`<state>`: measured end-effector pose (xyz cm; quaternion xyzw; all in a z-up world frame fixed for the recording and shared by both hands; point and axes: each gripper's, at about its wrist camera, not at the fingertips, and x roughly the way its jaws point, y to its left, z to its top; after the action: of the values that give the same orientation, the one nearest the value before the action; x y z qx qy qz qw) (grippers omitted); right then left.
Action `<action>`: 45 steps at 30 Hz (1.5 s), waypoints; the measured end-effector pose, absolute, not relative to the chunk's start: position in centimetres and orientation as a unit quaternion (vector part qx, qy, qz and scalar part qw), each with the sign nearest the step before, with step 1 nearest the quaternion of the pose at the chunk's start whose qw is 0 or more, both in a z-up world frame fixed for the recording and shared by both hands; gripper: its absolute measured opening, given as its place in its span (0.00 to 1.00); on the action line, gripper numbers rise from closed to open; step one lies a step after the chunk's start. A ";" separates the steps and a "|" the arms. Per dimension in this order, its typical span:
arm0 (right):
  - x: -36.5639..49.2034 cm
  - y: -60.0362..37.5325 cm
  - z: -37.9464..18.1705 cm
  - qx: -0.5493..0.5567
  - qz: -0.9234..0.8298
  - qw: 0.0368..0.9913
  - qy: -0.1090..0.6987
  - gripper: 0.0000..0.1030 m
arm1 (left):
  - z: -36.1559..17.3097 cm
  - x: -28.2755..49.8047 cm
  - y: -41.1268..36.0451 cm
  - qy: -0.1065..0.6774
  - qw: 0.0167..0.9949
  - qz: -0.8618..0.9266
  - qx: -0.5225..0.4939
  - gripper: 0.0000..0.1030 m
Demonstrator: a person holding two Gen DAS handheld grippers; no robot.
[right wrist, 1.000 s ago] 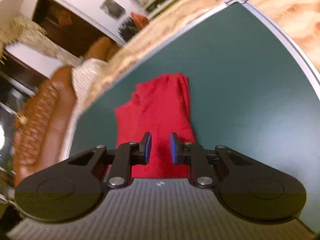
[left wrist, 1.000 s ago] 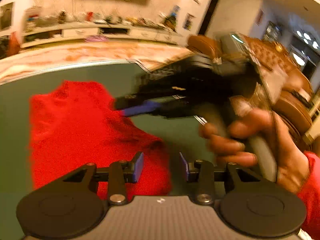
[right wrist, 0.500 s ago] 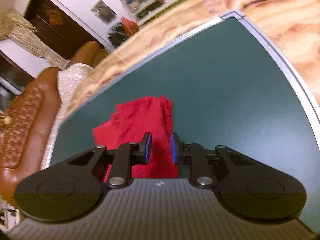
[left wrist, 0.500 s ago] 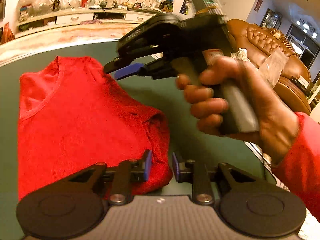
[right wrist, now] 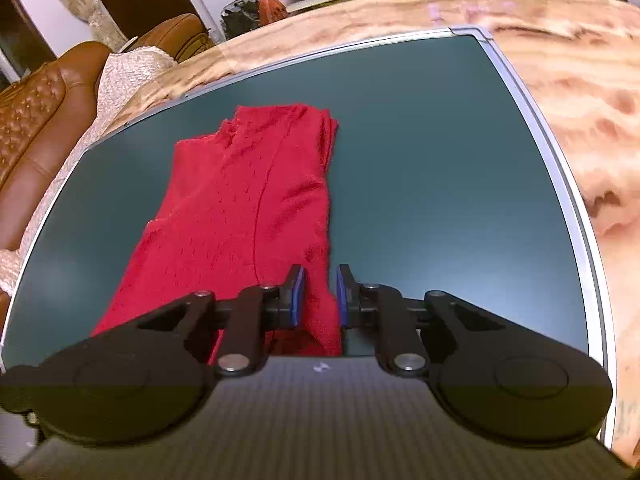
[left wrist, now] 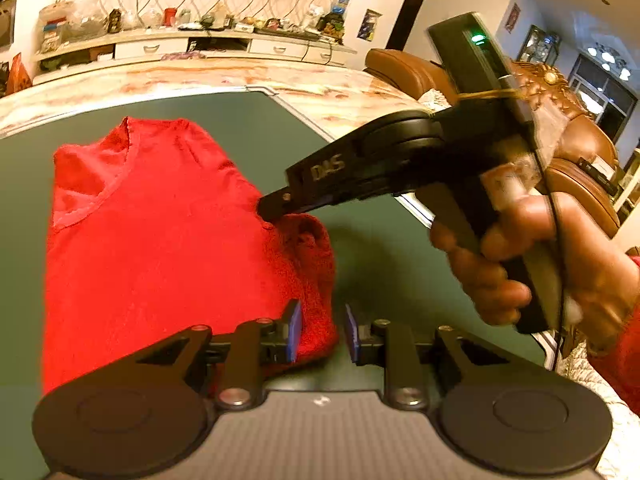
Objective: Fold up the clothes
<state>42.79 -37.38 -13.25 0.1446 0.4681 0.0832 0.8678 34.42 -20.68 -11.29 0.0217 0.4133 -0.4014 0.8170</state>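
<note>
- The red garment (left wrist: 160,240) lies flat on the green table (right wrist: 440,180), collar at the far end, so its long axis runs straight away from both pairs of jaws.
- Left gripper (left wrist: 322,334): jaws a little apart, the garment's near right corner lying between them; no pinch is visible.
- Right gripper (right wrist: 320,296): jaws closing, with the garment's right-hand edge (right wrist: 326,208) between them, pads not yet clearly pressing.
- Judgement: both grippers sit along the same long edge, the left at the near corner and the right farther along it, which suggests a fold across the width.
</note>
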 end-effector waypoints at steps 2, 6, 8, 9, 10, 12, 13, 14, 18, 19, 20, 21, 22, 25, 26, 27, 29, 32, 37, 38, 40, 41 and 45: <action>42.2 -37.8 -13.1 0.161 0.083 0.868 0.462 0.22 | -10.8 33.9 -19.9 0.411 0.814 -0.410 0.020 0.30; 38.7 -38.5 -11.4 0.197 0.087 0.876 0.432 0.22 | -10.2 32.8 -18.2 0.398 0.823 -0.404 0.027 0.38; 36.9 -37.4 -11.0 0.202 0.112 0.874 0.428 0.22 | -9.8 32.6 -17.0 0.385 0.837 -0.388 0.026 0.38; 36.1 -36.6 -10.9 0.197 0.126 0.872 0.429 0.22 | -9.7 32.6 -16.4 0.381 0.842 -0.380 0.021 0.42; 35.4 -35.7 -10.8 0.191 0.140 0.871 0.430 0.22 | -9.7 32.7 -15.8 0.380 0.847 -0.370 0.019 0.45; 34.3 -34.0 -10.9 0.173 0.158 0.867 0.440 0.22 | -9.9 33.0 -14.8 0.385 0.855 -0.345 0.025 0.47; 34.0 -33.2 -11.2 0.159 0.160 0.865 0.449 0.22 | -10.1 33.1 -14.3 0.391 0.857 -0.335 0.025 0.47; 33.9 -32.8 -11.9 0.146 0.151 0.863 0.459 0.21 | -10.4 33.3 -13.9 0.401 0.856 -0.327 0.023 0.47; 33.3 -32.3 -12.3 0.127 0.133 0.866 0.466 0.20 | -11.7 33.5 -13.0 0.436 0.846 -0.307 0.023 0.47; 33.2 -32.3 -12.2 0.124 0.129 0.866 0.468 0.20 | -11.8 33.1 -12.8 0.437 0.845 -0.306 0.025 0.47; 33.1 -31.9 -11.8 0.116 0.125 0.866 0.470 0.22 | -11.8 32.9 -12.6 0.435 0.846 -0.308 0.023 0.47; 32.8 -31.6 -11.5 0.107 0.126 0.868 0.468 0.22 | -11.6 32.7 -12.3 0.429 0.848 -0.311 0.018 0.47; 32.5 -31.3 -11.1 0.099 0.127 0.871 0.465 0.22 | -11.2 32.5 -12.0 0.420 0.852 -0.312 0.012 0.47; 31.4 -31.0 -10.6 0.108 0.126 0.867 0.470 0.22 | -9.5 32.5 -11.4 0.382 0.870 -0.311 -0.015 0.47; 31.4 -30.9 -10.8 0.114 0.125 0.864 0.474 0.22 | -9.0 32.8 -11.4 0.368 0.877 -0.308 -0.027 0.51; 31.5 -30.8 -11.1 0.117 0.120 0.862 0.479 0.22 | -8.5 33.1 -11.3 0.357 0.882 -0.304 -0.038 0.56; 31.8 -30.8 -11.8 0.122 0.109 0.857 0.488 0.22 | -8.4 34.2 -11.4 0.358 0.884 -0.297 -0.047 0.61; 32.0 -31.2 -12.6 0.129 0.090 0.854 0.497 0.22 | -9.8 36.1 -12.3 0.400 0.870 -0.287 -0.034 0.58; 32.4 -31.8 -12.8 0.126 0.076 0.859 0.491 0.22 | -11.7 36.0 -12.0 0.444 0.853 -0.271 -0.040 0.57; 32.5 -31.8 -12.8 0.124 0.075 0.859 0.491 0.22 | -11.8 35.9 -12.1 0.445 0.853 -0.269 -0.039 0.57; 32.7 -31.6 -12.8 0.117 0.072 0.861 0.489 0.22 | -11.6 35.8 -12.2 0.452 0.852 -0.262 -0.040 0.57; 32.8 -31.5 -12.8 0.113 0.069 0.862 0.489 0.22 | -11.6 35.8 -12.2 0.456 0.850 -0.259 -0.040 0.57; 33.0 -31.3 -12.4 0.108 0.062 0.855 0.503 0.22 | -10.8 35.9 -12.2 0.483 0.841 -0.238 -0.051 0.63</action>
<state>33.00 -31.35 -12.37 0.1084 0.5032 0.0618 0.8551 35.88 -12.15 -10.78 -0.0514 0.4826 -0.2377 0.8414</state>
